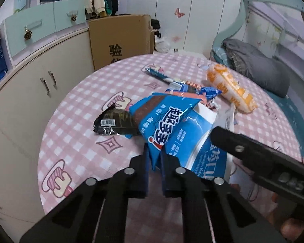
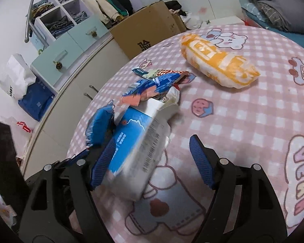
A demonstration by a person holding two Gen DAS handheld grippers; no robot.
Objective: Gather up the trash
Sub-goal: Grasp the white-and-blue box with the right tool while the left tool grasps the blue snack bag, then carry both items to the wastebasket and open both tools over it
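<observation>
My left gripper point(image 1: 155, 159) is shut on the lower edge of a blue snack wrapper point(image 1: 162, 121) with white and red lettering, just above the pink checked table point(image 1: 71, 141). A blue and white carton point(image 1: 194, 147) lies right beside it, with crumpled wrappers point(image 1: 192, 93) stuffed in its open far end. In the right wrist view this carton point(image 2: 135, 141) lies between the fingers of my right gripper point(image 2: 152, 162), which is open: the left pad is next to it, the right pad stands apart. The held blue wrapper point(image 2: 100, 127) shows at the left.
A black wrapper point(image 1: 111, 123), a long blue wrapper point(image 1: 158, 74) and an orange and white pack point(image 1: 229, 87) lie on the table. A cardboard box point(image 1: 119, 40) and cabinets point(image 1: 30, 101) stand past the left edge; a bed with a grey blanket point(image 1: 253, 64) is at the right.
</observation>
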